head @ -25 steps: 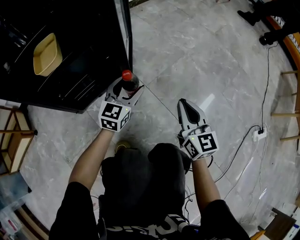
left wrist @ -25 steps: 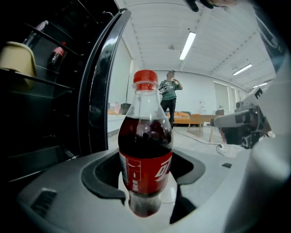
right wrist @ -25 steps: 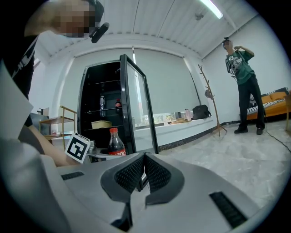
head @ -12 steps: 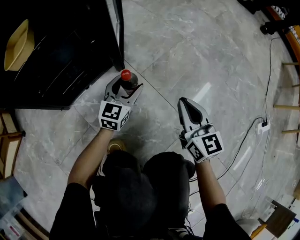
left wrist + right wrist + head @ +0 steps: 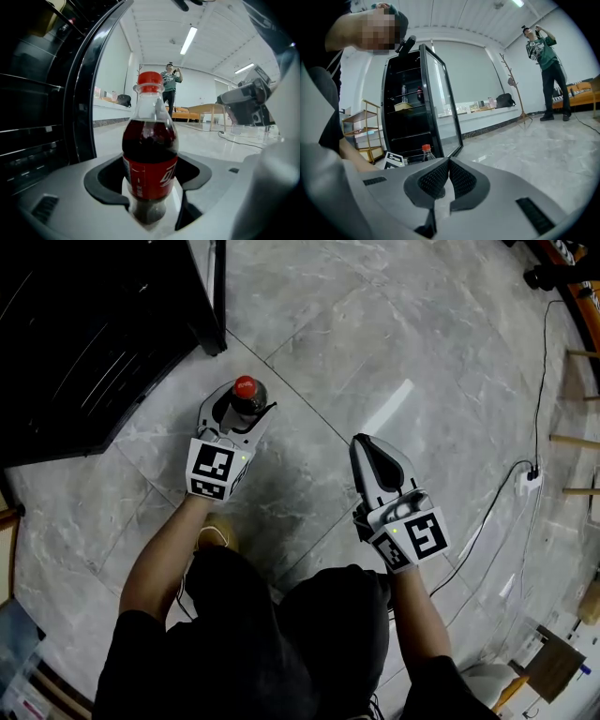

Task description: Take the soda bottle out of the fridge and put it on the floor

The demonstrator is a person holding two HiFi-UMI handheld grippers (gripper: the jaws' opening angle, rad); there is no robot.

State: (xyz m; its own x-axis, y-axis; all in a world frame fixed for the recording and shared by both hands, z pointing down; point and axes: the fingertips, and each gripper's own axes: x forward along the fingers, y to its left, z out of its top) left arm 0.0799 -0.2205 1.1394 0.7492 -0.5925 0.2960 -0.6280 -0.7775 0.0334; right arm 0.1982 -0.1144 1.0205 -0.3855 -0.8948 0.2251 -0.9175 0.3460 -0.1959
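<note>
Bottle [image 5: 246, 399], upright, is pinched by the fingers of your left gripper [image 5: 239, 409] near the fridge [image 5: 94, 334]; those of your right gripper [image 5: 364, 444] are pressed together

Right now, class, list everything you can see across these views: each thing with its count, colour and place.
soda bottle: one, dark, red cap, upright between left jaws
fridge: one, black, door open, upper left
floor: one, grey marble tiles, below
power strip: one, white, floor at right
coat stand: one, brown, by far wall
bystander: one, green top, far right
left gripper: one, white, shut on soda bottle
right gripper: one, white, shut, empty
</note>
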